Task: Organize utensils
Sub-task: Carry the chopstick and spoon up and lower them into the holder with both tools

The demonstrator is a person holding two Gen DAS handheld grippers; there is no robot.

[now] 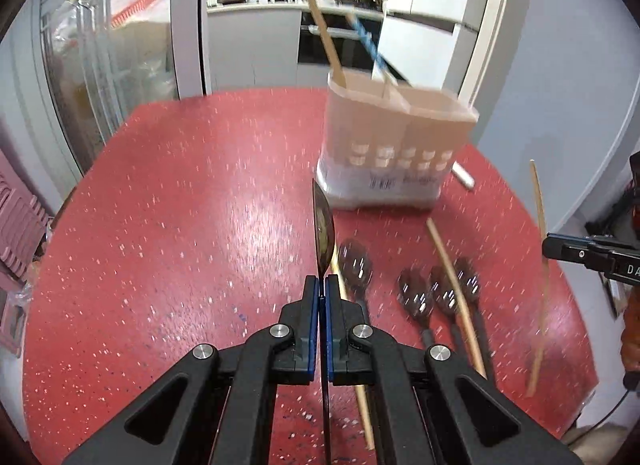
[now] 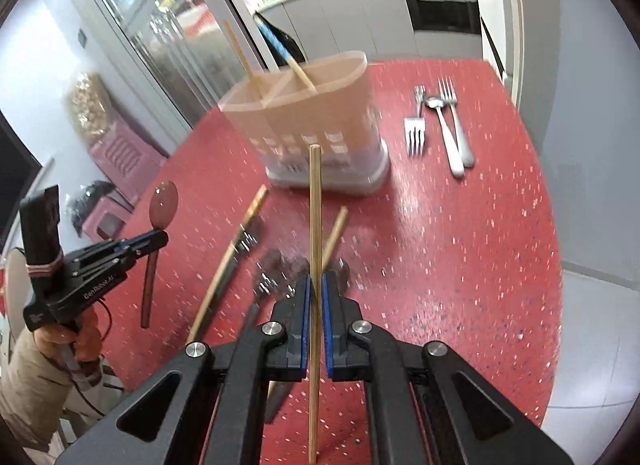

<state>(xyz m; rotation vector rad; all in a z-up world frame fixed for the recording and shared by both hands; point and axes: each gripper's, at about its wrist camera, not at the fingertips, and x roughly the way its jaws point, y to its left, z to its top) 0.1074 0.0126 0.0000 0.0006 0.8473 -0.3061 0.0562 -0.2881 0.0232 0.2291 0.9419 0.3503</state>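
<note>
Left gripper (image 1: 322, 283) clamps spoon (image 1: 323, 225); table (image 1: 180, 205) open leftward.

Red white-speckled table (image 1: 180, 193); beige caddy (image 1: 396, 121).

Dark spoon (image 1: 323, 225), wooden chopstick (image 2: 315, 225) lifted; holder (image 2: 308, 121) upright.

Red speckled worktop (image 2: 460, 265), rounded at the edges.
Standing near the far side: a beige divided utensil holder (image 2: 320, 121) on a white base. Lying right of the holder: three silver forks (image 2: 414, 133) and a silver spoon (image 2: 442, 129). Scattered in front of the holder: dark spoons (image 1: 416, 297) and wooden chopsticks (image 1: 456, 297), partly overlapping.
</note>
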